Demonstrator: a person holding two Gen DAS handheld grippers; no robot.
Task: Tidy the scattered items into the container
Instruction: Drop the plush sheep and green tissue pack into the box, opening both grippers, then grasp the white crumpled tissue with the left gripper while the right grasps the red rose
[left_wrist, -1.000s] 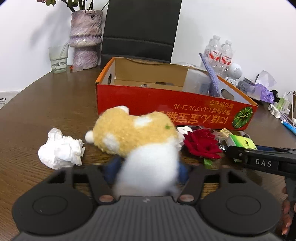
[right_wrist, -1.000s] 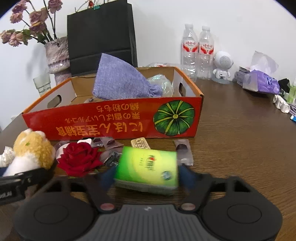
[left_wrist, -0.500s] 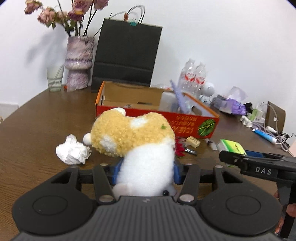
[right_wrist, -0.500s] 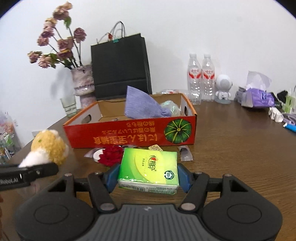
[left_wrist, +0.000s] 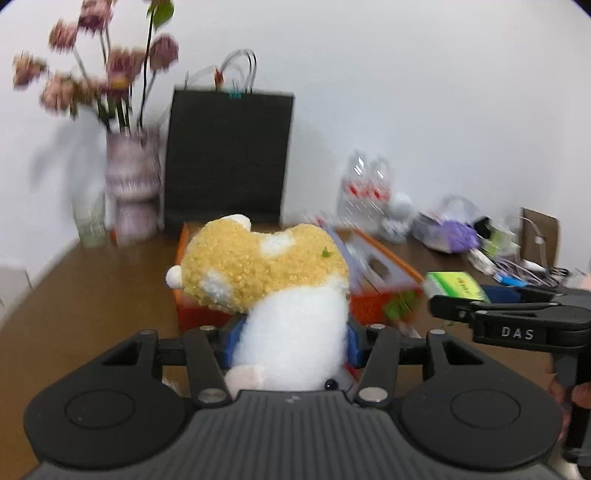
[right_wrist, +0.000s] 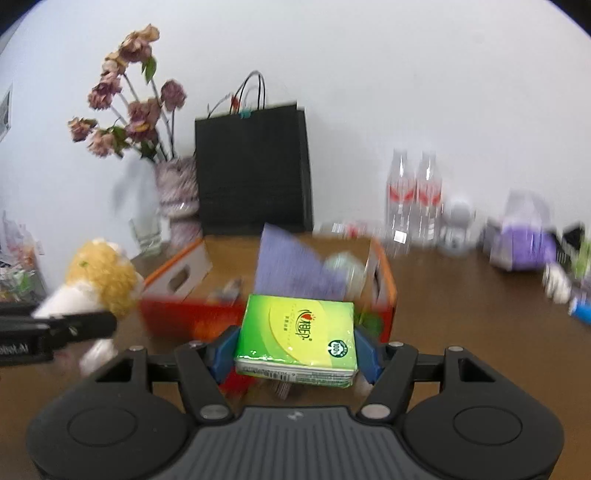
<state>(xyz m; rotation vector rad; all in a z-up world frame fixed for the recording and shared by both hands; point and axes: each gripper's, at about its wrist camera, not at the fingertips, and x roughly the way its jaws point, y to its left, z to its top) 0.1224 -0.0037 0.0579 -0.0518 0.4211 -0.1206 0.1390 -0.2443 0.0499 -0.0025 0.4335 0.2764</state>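
Lifting both loads clear of the worktop (right_wrist: 480, 332) at once, compared with a second ago when each sat low among the clutter: left tongs (left_wrist: 291, 341) pinching the white belly of the plush toy (left_wrist: 266, 269), right tongs (right_wrist: 295, 350) pinching the green tissue pack (right_wrist: 297, 332) flat between the blue pads. Now hanging in front of and above the orange cardboard box (right_wrist: 177, 317), no longer resting beside the rose and wrappers. Judging from this, carrying both items toward the box opening, with only the drop left for these two. Already holding a lilac cloth pouch (right_wrist: 291, 266) upright inside the box, so aiming for the free space beside it seems wise. Leaving a few small bits on the wood below the tissue pack, blurred and hard to name. Behind the box, standing against a white wall: a black paper bag (right_wrist: 255, 170), a vase of dried flowers (right_wrist: 177, 192), two water bottles (right_wrist: 413, 195), and a purple-wrapped bundle (right_wrist: 524, 243) off to the right. Blurring heavily across both views
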